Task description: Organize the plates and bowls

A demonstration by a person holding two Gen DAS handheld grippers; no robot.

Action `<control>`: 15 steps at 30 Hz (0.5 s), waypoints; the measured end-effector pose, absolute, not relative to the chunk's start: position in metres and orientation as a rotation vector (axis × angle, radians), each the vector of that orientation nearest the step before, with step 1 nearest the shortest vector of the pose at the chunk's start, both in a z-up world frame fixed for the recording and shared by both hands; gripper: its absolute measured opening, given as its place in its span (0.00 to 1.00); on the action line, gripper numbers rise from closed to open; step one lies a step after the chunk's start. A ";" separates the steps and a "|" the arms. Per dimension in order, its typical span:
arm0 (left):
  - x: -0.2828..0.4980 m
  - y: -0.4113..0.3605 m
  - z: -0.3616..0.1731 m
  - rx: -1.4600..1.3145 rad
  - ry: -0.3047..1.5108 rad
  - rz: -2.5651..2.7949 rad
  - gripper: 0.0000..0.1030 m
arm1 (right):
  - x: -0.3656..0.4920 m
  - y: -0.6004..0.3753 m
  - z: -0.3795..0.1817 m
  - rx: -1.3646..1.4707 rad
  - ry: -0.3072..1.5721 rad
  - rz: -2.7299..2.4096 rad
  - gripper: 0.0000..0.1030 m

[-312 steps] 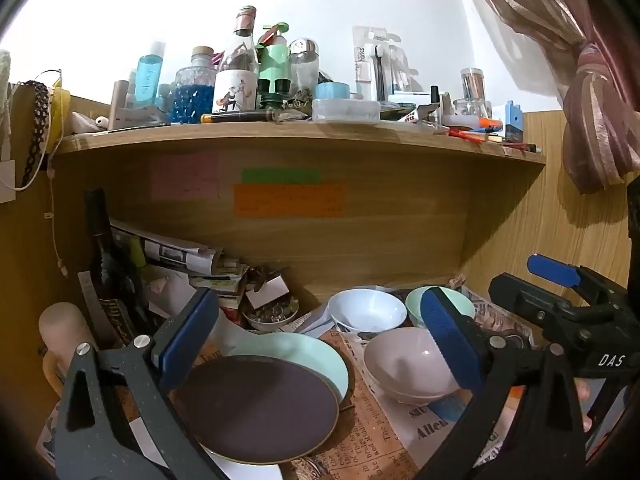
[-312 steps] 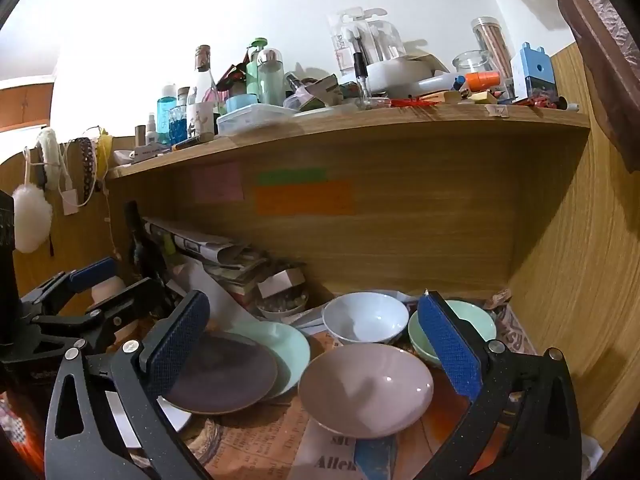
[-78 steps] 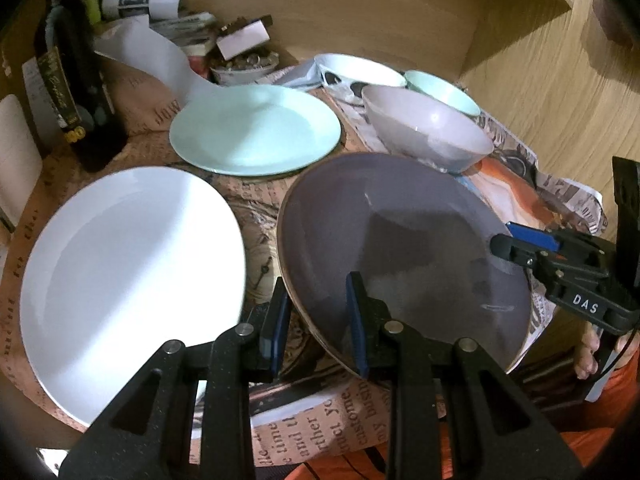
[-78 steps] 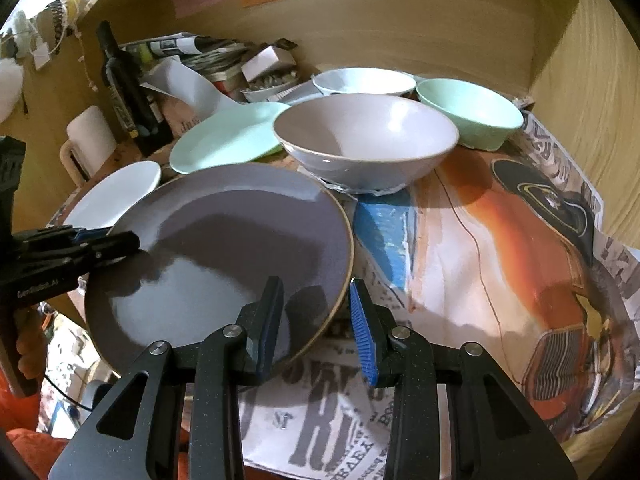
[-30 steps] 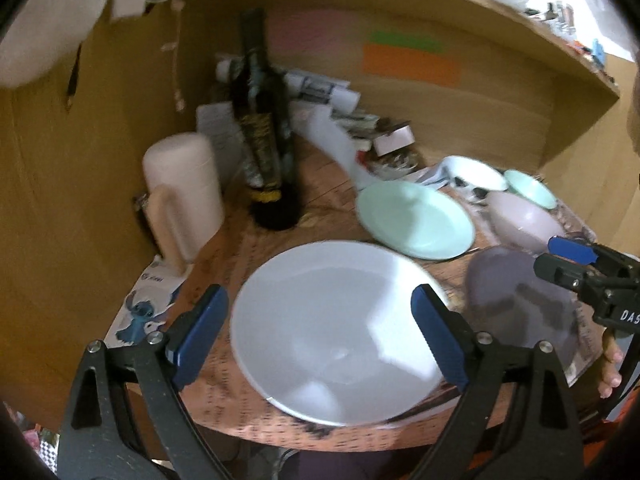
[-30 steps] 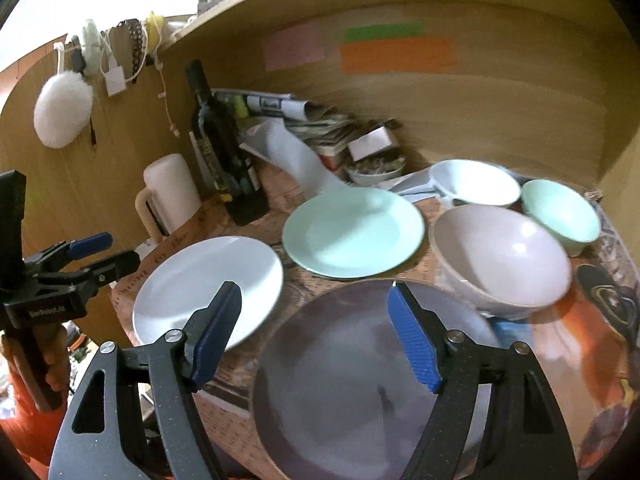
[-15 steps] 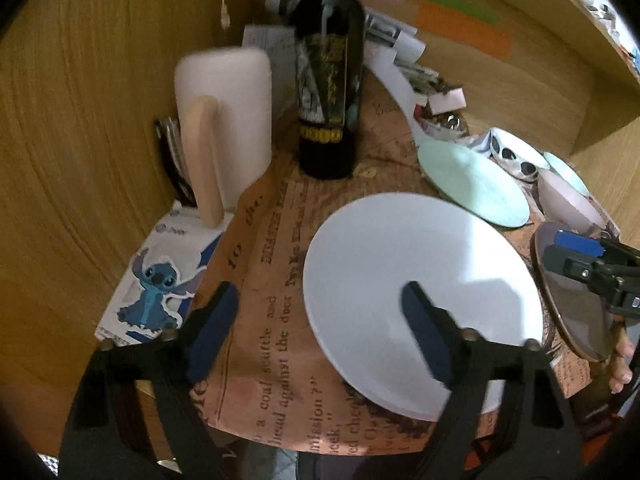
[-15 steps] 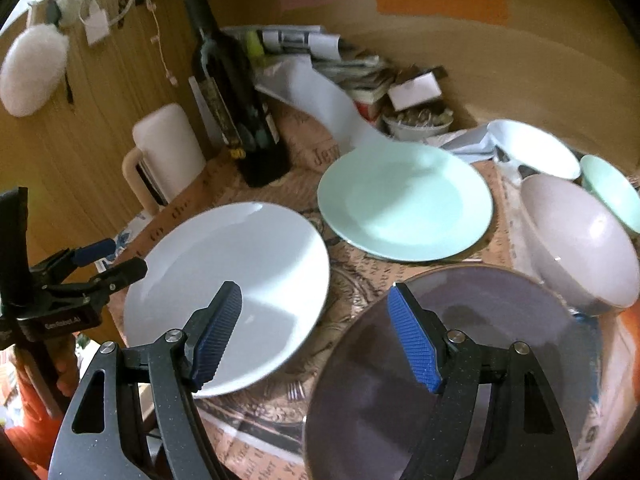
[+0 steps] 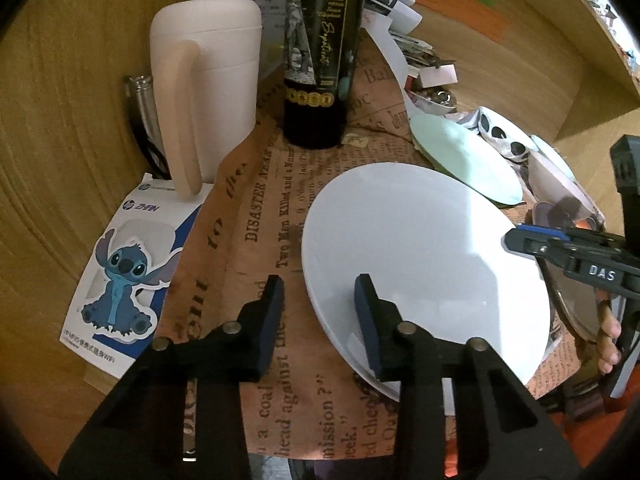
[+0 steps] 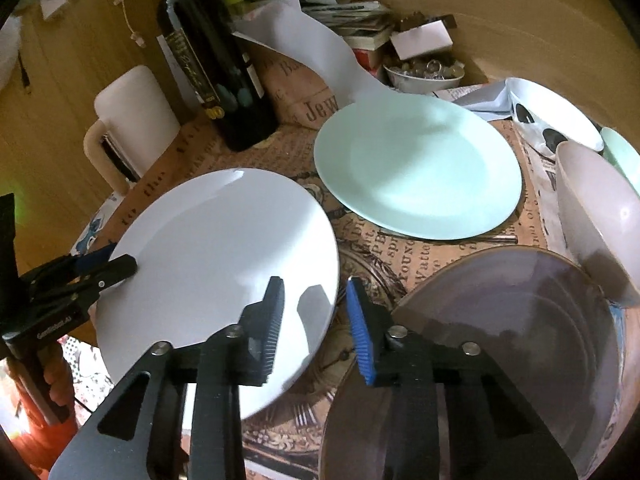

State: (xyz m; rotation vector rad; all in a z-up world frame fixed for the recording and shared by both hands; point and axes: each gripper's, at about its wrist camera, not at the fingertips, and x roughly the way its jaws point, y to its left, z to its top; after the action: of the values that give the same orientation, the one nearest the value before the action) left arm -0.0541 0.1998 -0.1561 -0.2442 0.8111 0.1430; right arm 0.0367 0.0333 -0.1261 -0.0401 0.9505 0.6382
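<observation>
A white plate (image 9: 432, 248) (image 10: 224, 248) lies flat on the newspaper-covered table. My left gripper (image 9: 320, 308) straddles its left rim, one finger over the plate and one on the paper; its jaws are closing, and a strip of paper shows between pad and rim. My right gripper (image 10: 314, 308) straddles the opposite rim the same way, also closing. Each wrist view shows the other gripper at the far rim: the right gripper (image 9: 510, 238) and the left gripper (image 10: 124, 266). A dark plum plate (image 10: 500, 340) lies at the right and a mint plate (image 10: 420, 172) behind.
A pale bowl (image 10: 600, 216), a spotted white bowl (image 10: 556, 112) and a mint bowl (image 10: 624, 152) sit at the back right. A dark bottle (image 9: 320, 60), a cream lidded mug (image 9: 208, 60) and a cartoon-printed box (image 9: 124, 268) crowd the left. Wooden walls enclose the table.
Both grippers came down onto the white plate from either side. Their jaws narrowed from wide open until each straddles a rim. The plum plate they held earlier lies on the table.
</observation>
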 end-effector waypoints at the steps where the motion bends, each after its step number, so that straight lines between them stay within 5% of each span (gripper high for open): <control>1: -0.054 0.200 -0.156 -0.251 0.813 0.132 0.33 | 0.038 0.035 -0.128 -0.042 0.962 0.642 0.25; 15: -0.050 0.191 -0.156 -0.253 0.833 0.127 0.27 | 0.037 0.042 -0.130 -0.087 0.957 0.617 0.25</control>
State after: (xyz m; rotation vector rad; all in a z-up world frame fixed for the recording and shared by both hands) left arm -0.0501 0.1912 -0.1563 -0.2526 0.8331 0.1275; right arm 0.0372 0.0418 -0.1300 -0.0868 0.9575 0.6165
